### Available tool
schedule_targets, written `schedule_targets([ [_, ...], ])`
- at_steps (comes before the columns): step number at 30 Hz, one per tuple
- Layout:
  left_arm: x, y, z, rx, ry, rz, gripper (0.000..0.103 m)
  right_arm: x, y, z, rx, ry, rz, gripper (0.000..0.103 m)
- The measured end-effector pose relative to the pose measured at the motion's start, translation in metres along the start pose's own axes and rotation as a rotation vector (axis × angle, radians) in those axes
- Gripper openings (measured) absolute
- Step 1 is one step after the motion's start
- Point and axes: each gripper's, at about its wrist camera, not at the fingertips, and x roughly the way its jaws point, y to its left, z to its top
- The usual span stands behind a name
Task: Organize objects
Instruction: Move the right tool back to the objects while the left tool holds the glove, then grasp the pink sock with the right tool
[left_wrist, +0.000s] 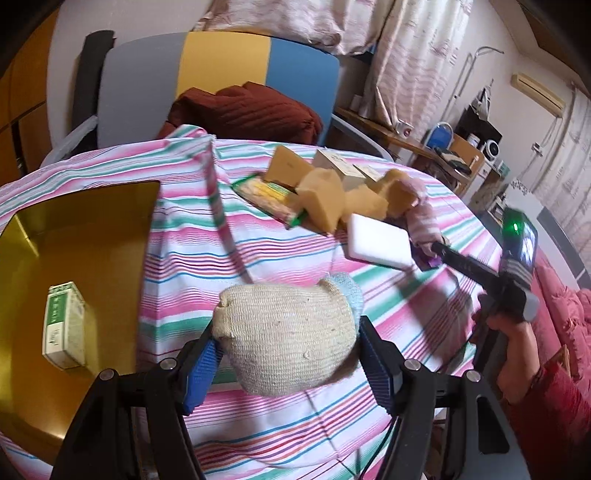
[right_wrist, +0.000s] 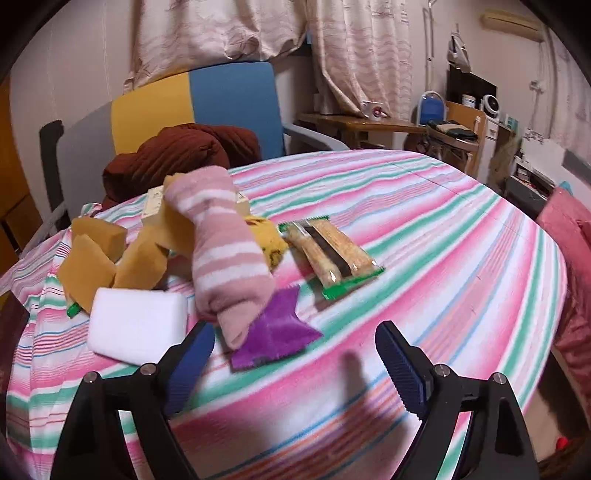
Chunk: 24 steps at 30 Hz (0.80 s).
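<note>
I have two grippers in view. My left gripper (left_wrist: 288, 356) is clenched on one cream knitted sock bundle (left_wrist: 286, 332), both blue pads (left_wrist: 201, 363) pressing its sides; a pale blue piece shows behind its upper edge. The bundle hangs over the striped tablecloth (left_wrist: 280, 258), just right of one golden tin (left_wrist: 92, 236). Inside that tin I count one green-and-white carton (left_wrist: 64, 326), lying on the floor of the tin.

My right gripper (right_wrist: 293, 365) stands released, jaws wide, nothing between them. Its left finger (right_wrist: 192, 363) is just beside the near end of one pink striped sock (right_wrist: 229, 254), which lies partly over one purple cloth piece (right_wrist: 277, 332); I cannot tell whether the finger touches the sock.

Loose items on the cloth, right wrist view: one white sponge block (right_wrist: 138, 325), touching the sock's left side; one green-edged packet of three snack bars (right_wrist: 332, 254), to the right and apart from the sock. Tan sponge chunks (right_wrist: 88, 266) form a heap behind the white block; I count at least four, the overlap preventing an exact figure. Pale boxes sit behind the heap, number uncertain. A second green-edged packet (left_wrist: 267, 199) shows in the left wrist view, under the heap's left edge.

One hand (left_wrist: 517, 332) in a red sleeve holds the right gripper's handle.
</note>
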Motion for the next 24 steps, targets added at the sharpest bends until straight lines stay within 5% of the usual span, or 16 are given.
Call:
schedule_targets([
  [8, 0.016, -0.013, 0.001, 0.014, 0.046, -0.02, 0.07, 0.029, 0.015, 0.02, -0.084, -0.019, 0.061, 0.076],
  [10, 0.022, -0.016, 0.002, 0.026, 0.059, -0.015, 0.069, 0.035, 0.017, 0.02, -0.07, -0.01, 0.09, 0.058],
  [15, 0.04, -0.031, 0.012, 0.06, 0.081, -0.052, 0.07, 0.034, 0.03, 0.013, -0.116, -0.058, 0.14, 0.035],
  [20, 0.071, -0.044, 0.03, 0.035, 0.115, -0.123, 0.07, 0.023, 0.008, 0.006, 0.004, -0.138, 0.111, 0.034],
  [24, 0.102, -0.059, 0.044, 0.042, 0.147, -0.17, 0.07, 0.031, -0.012, 0.005, 0.123, -0.117, 0.112, 0.034],
])
